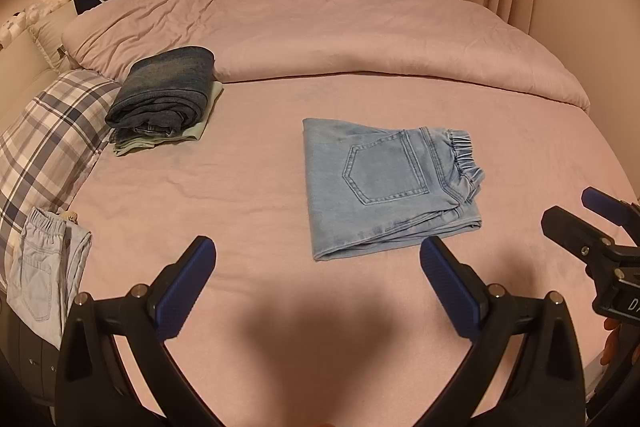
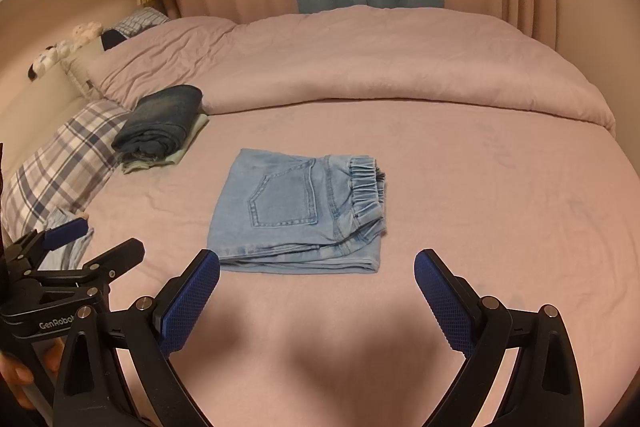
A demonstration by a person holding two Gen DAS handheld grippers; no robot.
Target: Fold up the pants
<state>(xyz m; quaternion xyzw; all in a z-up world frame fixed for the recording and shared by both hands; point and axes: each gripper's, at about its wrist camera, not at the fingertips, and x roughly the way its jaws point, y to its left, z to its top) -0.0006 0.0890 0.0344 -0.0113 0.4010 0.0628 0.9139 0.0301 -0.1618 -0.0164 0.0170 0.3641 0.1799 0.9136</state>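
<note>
Light blue jeans (image 1: 384,183) lie folded into a compact rectangle on the pink bed sheet, back pocket up and elastic waistband at the right; the right wrist view shows the same jeans (image 2: 300,215) in the middle. My left gripper (image 1: 318,263) hovers open just in front of their near edge, holding nothing. My right gripper (image 2: 316,275) is open too, spread wide in front of the jeans' near edge, empty. Each gripper shows at the edge of the other's view: the right one (image 1: 592,219) and the left one (image 2: 92,239).
Dark blue folded jeans (image 1: 164,91) sit on a pale green garment at the back left, beside a plaid pillow (image 1: 48,151). Another light denim piece (image 1: 44,279) hangs at the bed's left edge. A rumpled pink duvet (image 1: 340,35) covers the far half; curtains hang behind.
</note>
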